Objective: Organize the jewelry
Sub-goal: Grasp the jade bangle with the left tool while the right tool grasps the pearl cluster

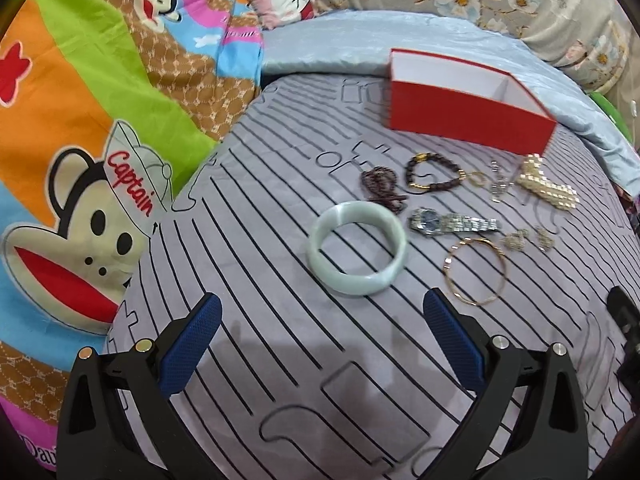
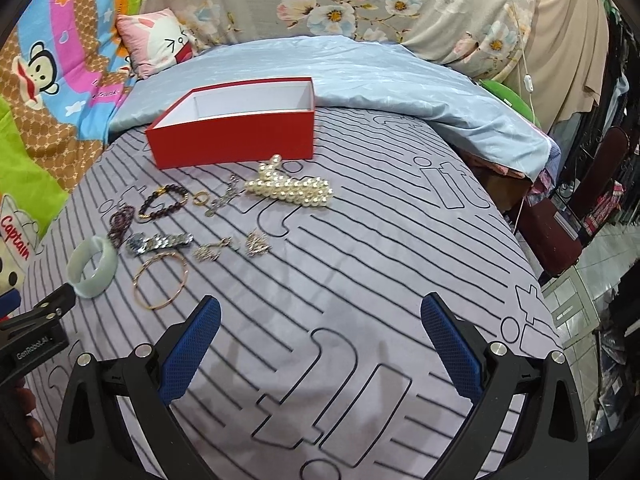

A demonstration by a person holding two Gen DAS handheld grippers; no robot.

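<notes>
While nothing sits in red box (image 2: 234, 142), far; bangle (image 1: 357, 255), watch (image 2: 158, 242), pearls (image 2: 290, 189) loose nearby. Left gripper (image 1: 320, 340) and right gripper (image 2: 320, 340) spread, empty.

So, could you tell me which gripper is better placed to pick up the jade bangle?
Left. The left gripper is open with the bangle just ahead; the right gripper sees it far aside.

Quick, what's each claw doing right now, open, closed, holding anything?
Left claw: open, holding nothing, just short of the jade bangle.
Right claw: open, holding nothing, over bare striped sheet.
</notes>
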